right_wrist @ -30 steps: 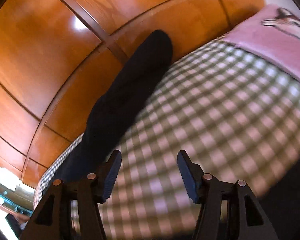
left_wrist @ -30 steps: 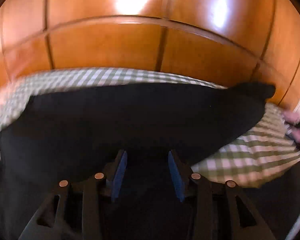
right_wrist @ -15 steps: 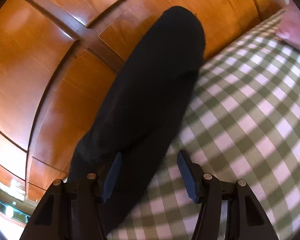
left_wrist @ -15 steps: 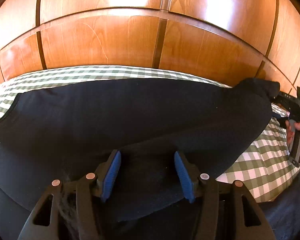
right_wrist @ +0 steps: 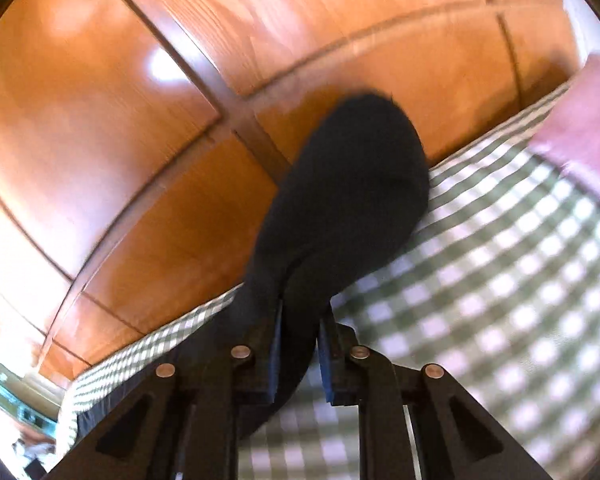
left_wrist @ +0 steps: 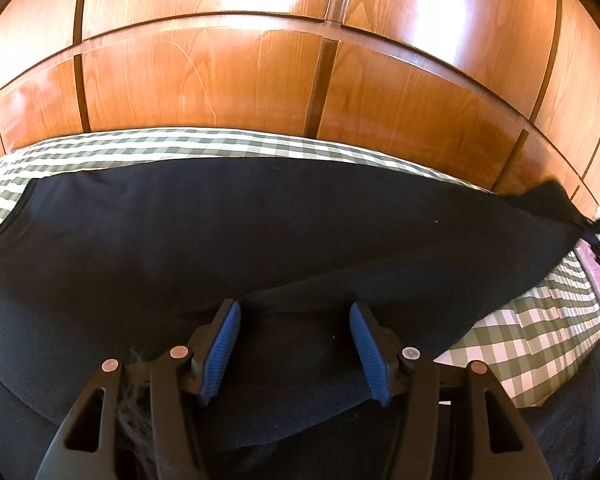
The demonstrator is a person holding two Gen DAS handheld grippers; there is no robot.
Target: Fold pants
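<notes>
Right tool [right_wrist: 298, 356] closed onto pants [right_wrist: 340, 208]; lengthwise left-right.

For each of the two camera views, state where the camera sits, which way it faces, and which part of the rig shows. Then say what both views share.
Left wrist: sits behind the open left gripper, facing the wooden panelled wall across the black pants.
Right wrist: sits behind the right gripper, shut on the pants' end, facing the wall obliquely.
Shared: pants, wall, green checked bedsheet.
</notes>
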